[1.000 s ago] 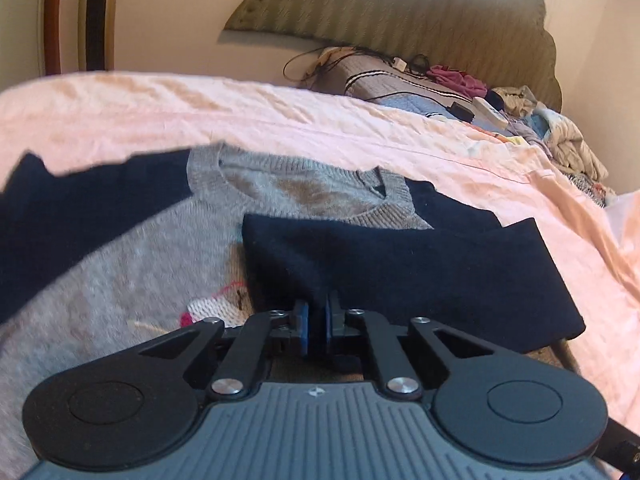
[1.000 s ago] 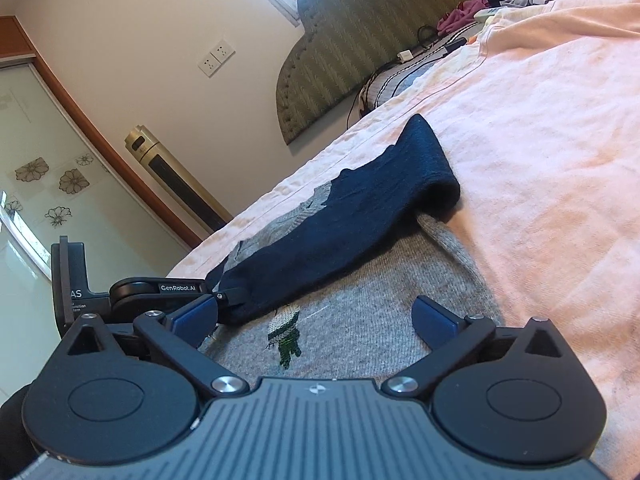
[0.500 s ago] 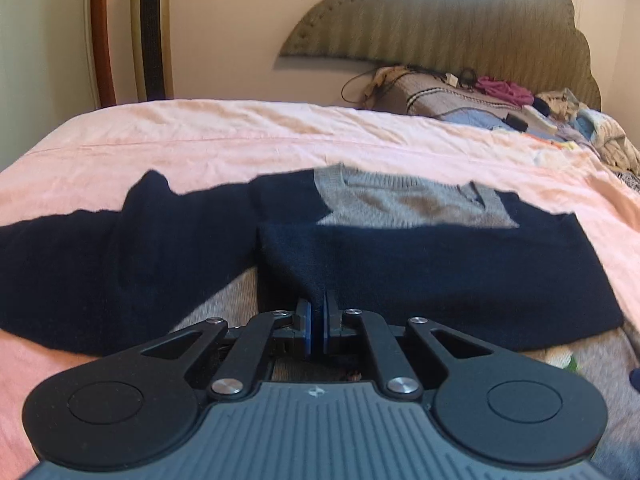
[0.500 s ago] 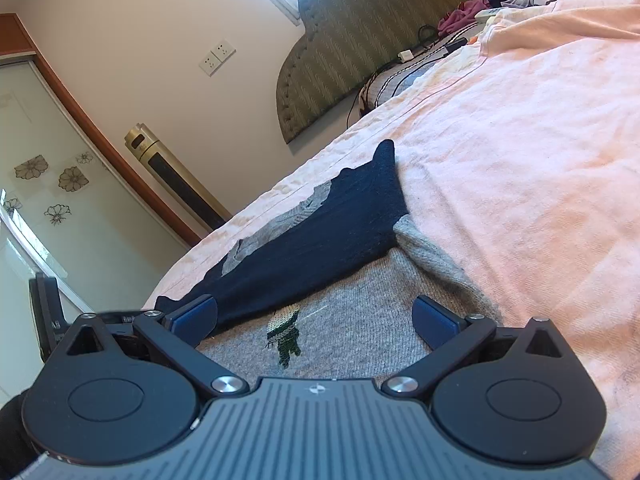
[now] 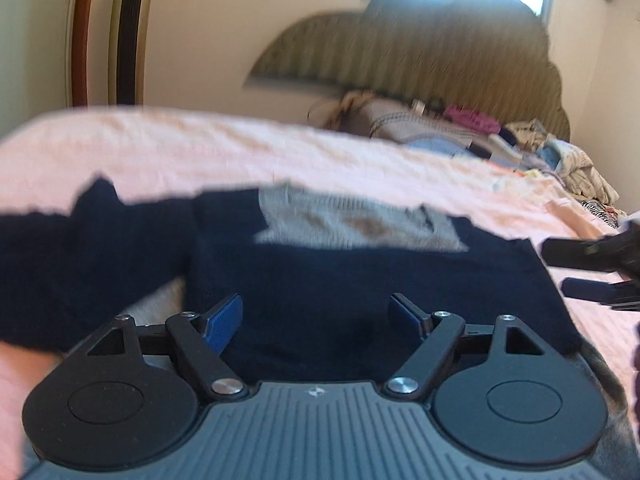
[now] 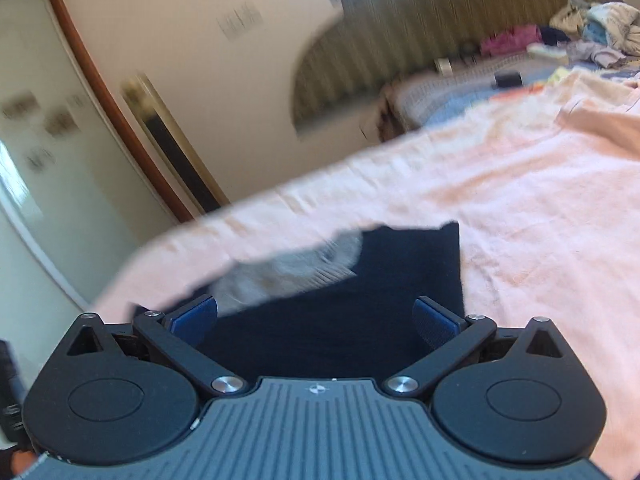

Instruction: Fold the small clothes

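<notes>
The landmark for all positions is the sweater (image 5: 344,280), a small grey knit with navy sleeves, lying flat on the pink bed sheet (image 5: 200,148).

Left wrist view, left to right. The sweater's left sleeve (image 5: 80,256) extends sideways over the sheet to the left edge of the picture. The other navy sleeve (image 5: 400,296) is folded across the grey chest, just below the neckline (image 5: 352,220). The left claw (image 5: 316,314) sits low over this folded sleeve; its jaws are opening, both blue pads clear of the cloth, with navy fabric lying beneath and between them but not pinched. To the right of the sweater, the black tips of the right claw (image 5: 592,272) enter at the picture's edge, above the sheet and beside the folded sleeve's end. Beyond the sweater, at the far end of the bed, stands an olive padded headboard (image 5: 420,56), with a heap of mixed clothes (image 5: 560,152) to its right.

Right wrist view, left to right. This picture is motion-blurred. Far left of the sweater, a glazed door with a wooden frame (image 6: 100,100). The right claw (image 6: 316,316) is spread wide, holding nothing; the navy folded sleeve (image 6: 360,308) lies under and ahead of it, grey knit showing at its left. Bare pink sheet lies to the right.
</notes>
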The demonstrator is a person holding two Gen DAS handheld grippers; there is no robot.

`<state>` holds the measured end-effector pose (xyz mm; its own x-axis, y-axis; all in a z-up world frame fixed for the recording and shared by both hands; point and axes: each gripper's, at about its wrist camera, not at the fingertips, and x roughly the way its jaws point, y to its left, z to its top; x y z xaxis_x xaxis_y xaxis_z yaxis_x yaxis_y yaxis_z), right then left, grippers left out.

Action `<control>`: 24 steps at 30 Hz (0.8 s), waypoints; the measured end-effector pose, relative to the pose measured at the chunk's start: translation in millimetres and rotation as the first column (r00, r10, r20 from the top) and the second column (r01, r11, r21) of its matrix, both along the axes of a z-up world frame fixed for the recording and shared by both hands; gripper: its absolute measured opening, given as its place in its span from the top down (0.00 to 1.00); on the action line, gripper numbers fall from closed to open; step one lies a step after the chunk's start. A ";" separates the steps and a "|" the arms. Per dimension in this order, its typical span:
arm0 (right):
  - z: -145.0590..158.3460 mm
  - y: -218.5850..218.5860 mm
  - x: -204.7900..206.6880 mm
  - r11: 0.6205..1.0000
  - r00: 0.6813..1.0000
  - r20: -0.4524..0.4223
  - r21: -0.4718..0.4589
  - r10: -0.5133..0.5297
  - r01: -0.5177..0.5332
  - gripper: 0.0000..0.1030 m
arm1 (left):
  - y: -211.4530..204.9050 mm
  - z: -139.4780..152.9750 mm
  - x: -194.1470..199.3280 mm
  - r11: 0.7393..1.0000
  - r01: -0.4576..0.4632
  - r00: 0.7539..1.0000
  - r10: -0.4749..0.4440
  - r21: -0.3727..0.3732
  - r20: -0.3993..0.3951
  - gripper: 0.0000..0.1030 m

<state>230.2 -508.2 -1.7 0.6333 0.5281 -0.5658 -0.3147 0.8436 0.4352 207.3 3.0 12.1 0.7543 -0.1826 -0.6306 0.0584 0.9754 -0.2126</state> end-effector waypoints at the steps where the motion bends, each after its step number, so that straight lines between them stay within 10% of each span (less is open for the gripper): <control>1: -12.8 8.3 11.7 0.998 0.999 -0.038 -0.058 -0.003 0.001 0.00 | 0.8 -6.4 2.4 1.000 0.003 1.000 -0.003 0.004 -0.006 0.22; 9: -43.2 36.0 -5.1 0.958 0.990 0.131 -0.286 0.045 -0.006 0.00 | 4.6 -13.3 -6.3 0.997 0.065 0.996 -0.067 0.040 0.056 0.18; 16: -40.3 32.3 -5.5 0.961 0.990 0.137 -0.277 0.039 0.000 0.00 | 111.2 12.7 -70.9 0.964 -0.201 0.953 0.233 -0.173 0.193 0.18; 18: -40.4 32.0 -5.1 0.962 0.990 0.137 -0.274 0.038 0.001 0.00 | 164.4 15.3 -82.1 0.905 -0.356 0.899 0.400 -0.233 0.180 0.17; 24: -40.3 30.4 -5.8 0.966 0.990 0.139 -0.260 0.033 0.004 0.00 | 318.1 2.2 -104.9 0.515 -0.699 0.618 0.784 -0.497 -0.058 0.18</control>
